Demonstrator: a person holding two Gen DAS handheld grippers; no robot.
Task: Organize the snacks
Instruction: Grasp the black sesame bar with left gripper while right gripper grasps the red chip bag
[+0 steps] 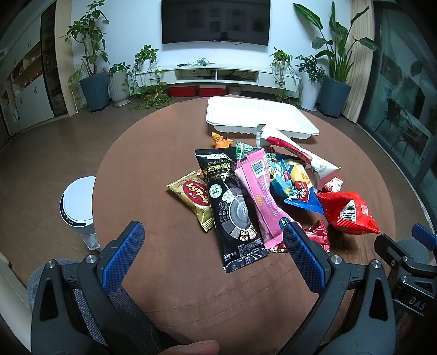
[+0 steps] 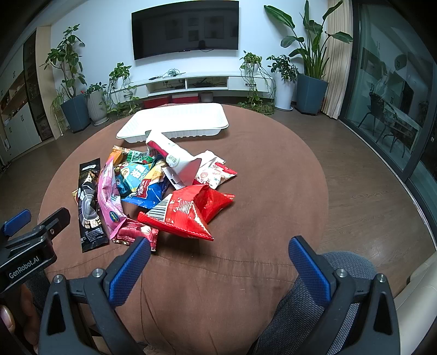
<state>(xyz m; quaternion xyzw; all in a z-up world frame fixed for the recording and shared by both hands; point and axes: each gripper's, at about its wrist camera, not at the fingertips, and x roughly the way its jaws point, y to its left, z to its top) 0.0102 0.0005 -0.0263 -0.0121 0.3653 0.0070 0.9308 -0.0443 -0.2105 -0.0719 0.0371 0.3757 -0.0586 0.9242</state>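
A pile of snack packets lies mid-table: a long black packet point(image 1: 232, 207), a pink packet point(image 1: 260, 196), a gold-and-red packet point(image 1: 195, 198), a blue packet point(image 1: 296, 191), a red bag point(image 1: 349, 211) and a white-and-red packet point(image 1: 297, 154). Beyond them sits an empty white tray point(image 1: 262, 116). My left gripper point(image 1: 214, 240) is open and empty, just short of the black packet. My right gripper point(image 2: 220, 252) is open and empty, just short of the red bag point(image 2: 191, 210). The tray point(image 2: 174, 123) and black packet point(image 2: 88, 202) also show in the right wrist view.
The round table has a brown cloth point(image 1: 169, 273). A white cylindrical bin point(image 1: 79, 202) stands on the floor at the left. Potted plants point(image 1: 92, 71), a TV point(image 1: 215, 21) and a white console line the far wall. A glass door point(image 2: 396, 95) is at the right.
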